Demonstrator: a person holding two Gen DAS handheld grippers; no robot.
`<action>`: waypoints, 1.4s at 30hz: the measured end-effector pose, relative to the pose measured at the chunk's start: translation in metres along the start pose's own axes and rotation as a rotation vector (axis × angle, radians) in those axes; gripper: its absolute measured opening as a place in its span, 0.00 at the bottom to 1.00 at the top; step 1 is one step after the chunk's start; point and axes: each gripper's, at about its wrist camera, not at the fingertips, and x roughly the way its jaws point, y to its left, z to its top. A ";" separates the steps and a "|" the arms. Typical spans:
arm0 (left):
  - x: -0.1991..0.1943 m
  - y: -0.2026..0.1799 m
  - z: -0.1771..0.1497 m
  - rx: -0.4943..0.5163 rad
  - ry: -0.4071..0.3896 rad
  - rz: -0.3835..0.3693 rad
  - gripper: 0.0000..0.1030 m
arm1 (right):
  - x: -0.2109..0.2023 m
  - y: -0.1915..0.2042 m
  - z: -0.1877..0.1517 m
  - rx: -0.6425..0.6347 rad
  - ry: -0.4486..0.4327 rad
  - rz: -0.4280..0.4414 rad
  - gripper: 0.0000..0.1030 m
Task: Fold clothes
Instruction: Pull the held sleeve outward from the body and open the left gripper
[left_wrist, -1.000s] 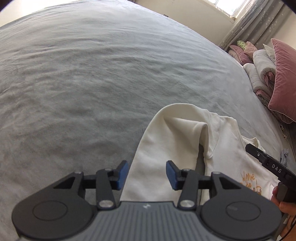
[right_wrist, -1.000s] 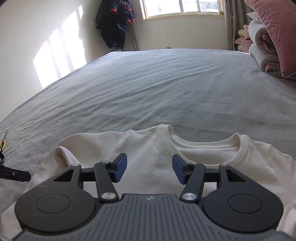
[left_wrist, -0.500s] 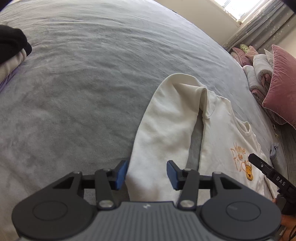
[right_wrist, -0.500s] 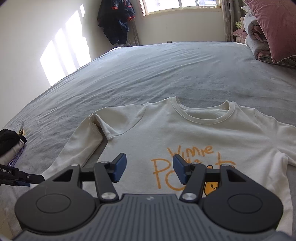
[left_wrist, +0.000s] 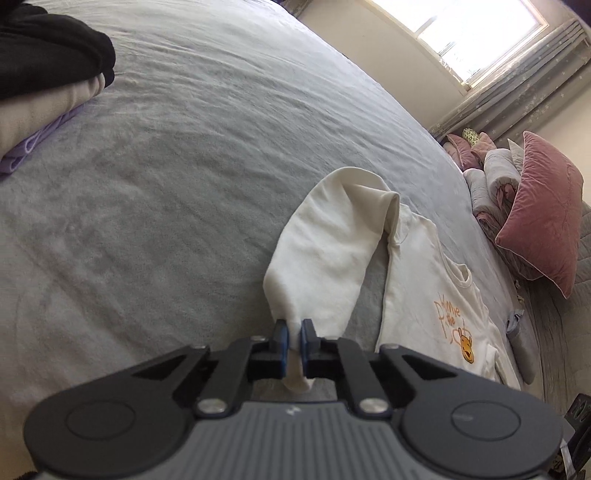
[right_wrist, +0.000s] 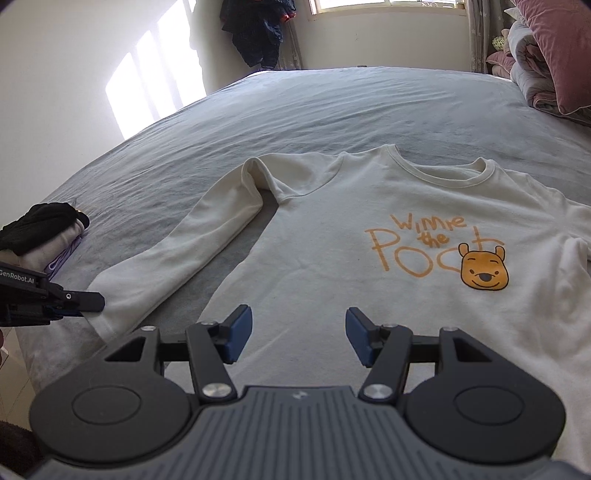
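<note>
Cream long-sleeved shirt (right_wrist: 332, 236): laid front-up on the grey bed (right_wrist: 295, 110), near its close edge; an orange bear-and-lettering print (right_wrist: 443, 254) is shown on the chest; the round neckline is turned toward the far side of the bed; one sleeve (left_wrist: 325, 258) is extended away from the body and bent back toward the bed's near edge, a strip of grey cover being visible between sleeve and body.

Left hand-held gripper (left_wrist: 291, 345): clenched on the cuff end of that sleeve; its jaws have just been closing, the cream fabric being pinched between the blue pads (left_wrist: 282, 343), with a little cuff hanging behind them; the same gripper is seen at the left edge of the right wrist view (right_wrist: 74, 299), at the cuff.

Right hand-held gripper (right_wrist: 299, 334): released, jaws held apart over the lower body of the shirt, nothing gripped.

Stack of folded clothes (left_wrist: 44, 81): black on top, pale and lilac beneath; placed on the bed well apart from the shirt.

Pink pillow (left_wrist: 543, 210) and rolled bedding (left_wrist: 495, 181): piled at one end of the bed, below the window (left_wrist: 472, 33); dark garments (right_wrist: 258, 29) are hung in the far corner.
</note>
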 end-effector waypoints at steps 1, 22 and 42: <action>-0.005 -0.001 0.004 0.015 -0.017 0.013 0.06 | 0.002 0.002 0.000 0.004 0.006 0.005 0.59; -0.003 0.048 0.114 0.019 -0.318 0.328 0.07 | 0.033 0.026 0.027 -0.077 0.035 0.003 0.59; 0.020 0.095 0.054 -0.458 -0.193 0.150 0.39 | 0.085 0.048 0.064 -0.209 0.012 -0.025 0.59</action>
